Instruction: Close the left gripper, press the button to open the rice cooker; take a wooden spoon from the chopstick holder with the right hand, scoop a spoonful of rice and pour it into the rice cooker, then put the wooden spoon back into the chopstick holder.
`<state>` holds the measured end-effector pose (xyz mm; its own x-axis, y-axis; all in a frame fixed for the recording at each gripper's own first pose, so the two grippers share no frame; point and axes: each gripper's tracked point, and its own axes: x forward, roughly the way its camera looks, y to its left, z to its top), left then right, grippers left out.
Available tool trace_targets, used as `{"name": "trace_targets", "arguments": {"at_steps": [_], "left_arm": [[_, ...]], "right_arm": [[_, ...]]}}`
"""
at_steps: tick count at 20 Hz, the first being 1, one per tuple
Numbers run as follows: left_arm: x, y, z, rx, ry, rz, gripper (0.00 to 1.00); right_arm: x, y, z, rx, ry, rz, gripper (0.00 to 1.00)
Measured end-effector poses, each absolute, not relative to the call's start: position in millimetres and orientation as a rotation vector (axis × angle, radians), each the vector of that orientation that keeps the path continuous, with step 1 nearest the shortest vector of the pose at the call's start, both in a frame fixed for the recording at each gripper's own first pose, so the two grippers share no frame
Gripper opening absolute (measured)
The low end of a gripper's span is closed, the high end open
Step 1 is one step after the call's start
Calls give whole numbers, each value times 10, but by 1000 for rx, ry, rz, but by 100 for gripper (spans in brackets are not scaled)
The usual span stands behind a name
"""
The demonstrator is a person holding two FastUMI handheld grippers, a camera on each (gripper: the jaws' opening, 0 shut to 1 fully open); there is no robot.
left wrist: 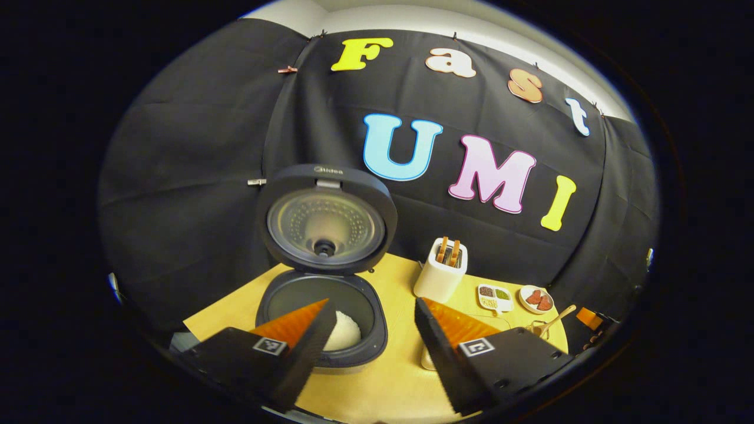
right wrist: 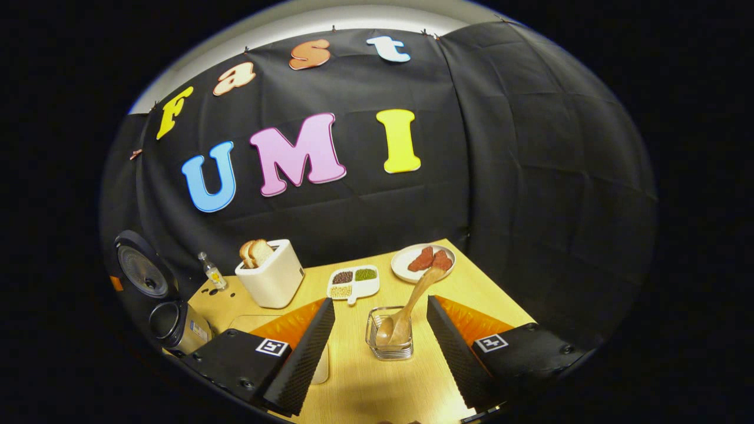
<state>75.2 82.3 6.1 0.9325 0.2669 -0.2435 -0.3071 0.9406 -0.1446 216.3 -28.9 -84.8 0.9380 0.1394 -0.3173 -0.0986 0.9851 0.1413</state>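
Left tongs (left wrist: pixel 370 330): fingers apart, holding nothing, raised over the wooden surface (left wrist: pixel 383 377) in front of the rice cooker (left wrist: pixel 323 306). The rice cooker stands open, its lid (left wrist: pixel 326 219) upright against the black wall. A mound of white rice (left wrist: pixel 344 331) lies in the inner pot, partly hidden behind one finger of the left tongs.

Right tongs (right wrist: pixel 380 335): fingers apart, holding nothing. Between them, in the right gripper view, stands the clear chopstick holder (right wrist: pixel 389 341). The wooden spoon (right wrist: pixel 412 306) sits in it, bowl end down, handle leaning up and away toward the plate (right wrist: pixel 421 262) of red slices. Neither finger touches the spoon or the holder.

Other items on the surface in the right gripper view: a white toaster (right wrist: pixel 270 277) with bread slices in its slots, a divided dish (right wrist: pixel 353 282) of grains beside it, a small bottle (right wrist: pixel 212 272) left of the toaster, and the open rice cooker at the far left edge.
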Motion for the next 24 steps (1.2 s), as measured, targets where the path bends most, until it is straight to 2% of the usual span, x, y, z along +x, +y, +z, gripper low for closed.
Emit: {"name": "trace_targets", "arguments": {"at_steps": [2, 8, 18, 20, 22, 23, 24], "left_arm": [[748, 741, 41, -181, 222, 321, 95], [755, 364, -281, -318, 287, 369, 96], [665, 53, -694, -225, 430, 397, 96], [665, -6, -759, -218, 448, 392, 95], [681, -51, -756, -203, 453, 388, 96], [691, -52, -764, -195, 453, 397, 96], [698, -44, -762, -185, 448, 413, 96]], "right_arm": [[2308, -347, -933, 143, 354, 112, 99], [2760, -460, -1436, 191, 470, 104, 99], [3523, -640, -1833, 382, 559, 9, 98], [3607, -620, -1905, 418, 579, 5, 95], [3660, -634, -1925, 446, 579, -8, 84], [3708, -640, -1936, 459, 575, -17, 58], [3707, -622, -1938, 480, 585, -12, 51]]}}
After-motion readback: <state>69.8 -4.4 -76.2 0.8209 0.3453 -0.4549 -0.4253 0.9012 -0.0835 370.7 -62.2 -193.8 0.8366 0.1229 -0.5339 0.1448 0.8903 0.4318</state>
